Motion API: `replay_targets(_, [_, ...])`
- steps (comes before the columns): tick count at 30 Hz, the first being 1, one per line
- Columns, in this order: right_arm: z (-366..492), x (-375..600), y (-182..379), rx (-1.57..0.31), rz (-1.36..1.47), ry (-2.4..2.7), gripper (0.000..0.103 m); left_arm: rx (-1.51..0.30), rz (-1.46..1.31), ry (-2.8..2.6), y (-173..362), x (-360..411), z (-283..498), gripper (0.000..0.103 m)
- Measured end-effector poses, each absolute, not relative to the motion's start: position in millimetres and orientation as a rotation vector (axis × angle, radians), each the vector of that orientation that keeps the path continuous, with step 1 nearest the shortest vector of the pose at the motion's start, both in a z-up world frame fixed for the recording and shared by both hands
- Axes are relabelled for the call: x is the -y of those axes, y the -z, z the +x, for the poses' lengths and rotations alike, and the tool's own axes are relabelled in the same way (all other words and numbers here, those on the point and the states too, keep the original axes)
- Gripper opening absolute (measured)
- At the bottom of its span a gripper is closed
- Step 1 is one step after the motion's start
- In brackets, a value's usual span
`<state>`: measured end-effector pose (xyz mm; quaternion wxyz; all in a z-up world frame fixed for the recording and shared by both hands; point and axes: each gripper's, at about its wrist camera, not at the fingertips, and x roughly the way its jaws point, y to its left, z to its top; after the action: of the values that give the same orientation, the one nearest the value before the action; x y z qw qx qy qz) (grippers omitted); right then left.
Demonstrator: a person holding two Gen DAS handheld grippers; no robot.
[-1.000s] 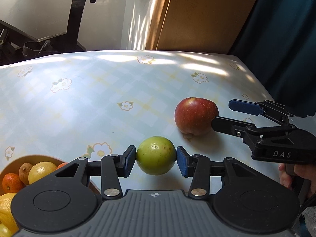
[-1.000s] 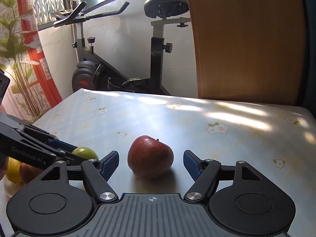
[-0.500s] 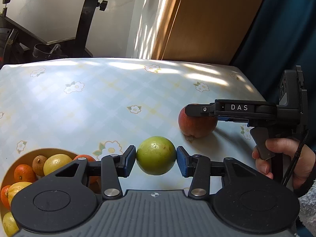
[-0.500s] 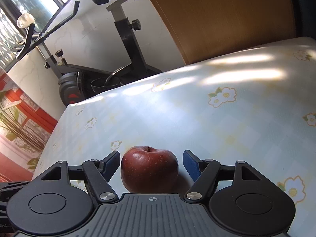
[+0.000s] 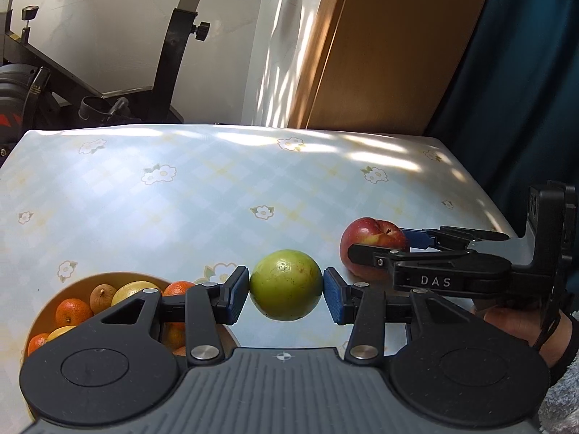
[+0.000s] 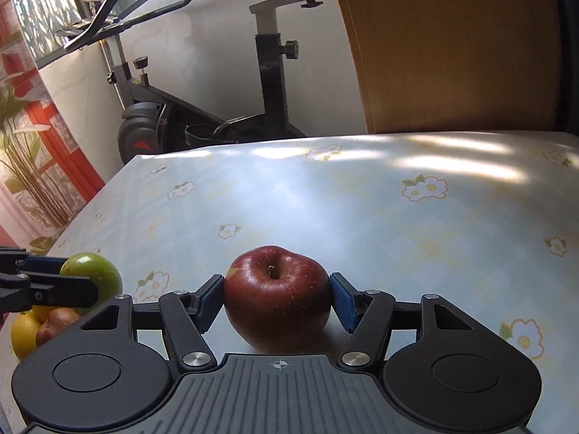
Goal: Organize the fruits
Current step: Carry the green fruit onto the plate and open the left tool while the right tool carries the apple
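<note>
One green fruit (image 5: 286,285), one red apple (image 6: 277,294), one bowl (image 5: 43,311), two claws.

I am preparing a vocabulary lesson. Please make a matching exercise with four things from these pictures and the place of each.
Things:
1. green fruit
2. red apple
3. oranges
4. exercise bike

Places:
A. behind the table
B. in the bowl
C. in the right gripper
D. in the left gripper

Pairs: 1-D, 2-C, 3-B, 4-A

My grippers (image 5: 286,298) are black with blue pads (image 5: 237,298), silver screws, white "DAS" lettering; my sleeve (image 5: 561,398) is fuzzy grey.
</note>
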<state>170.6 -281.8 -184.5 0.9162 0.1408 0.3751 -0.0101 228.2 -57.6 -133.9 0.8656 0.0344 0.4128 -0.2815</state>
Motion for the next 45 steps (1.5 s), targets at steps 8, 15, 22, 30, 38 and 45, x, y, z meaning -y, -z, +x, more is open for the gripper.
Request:
replay_targets(8, [144.7, 260.1, 182.2, -0.692, 0.180, 0.036, 0.059, -0.827, 0.040, 0.544, 126.1, 38.7, 209.7, 0.047])
replay_targets(15, [133.2, 250.7, 187.8, -0.620, 0.136, 0.067, 0.059, -0.801, -0.004, 0.500, 119.4, 24.9, 199.4, 0.047])
replay_targets(22, [130.1, 254.4, 195.4, -0.589, 0.157, 0.079, 0.059, -0.791, -0.080, 0.431, 114.2, 1.5, 198.9, 0.047])
replay_targets(30, [126.4, 251.1, 196.6, -0.582, 0.149, 0.083, 0.059, -0.783, -0.149, 0.312, 109.9, -35.7, 195.2, 0.047])
replay_targets(38, [124.2, 253.5, 195.9, -0.576, 0.165, 0.077, 0.059, -0.807, -0.152, 0.279, 113.0, -51.1, 194.2, 0.047])
replay_targets(45, [123.6, 253.1, 195.9, -0.577, 0.163, 0.069, 0.058, -0.858, -0.130, 0.300, 131.8, -37.9, 206.4, 0.047])
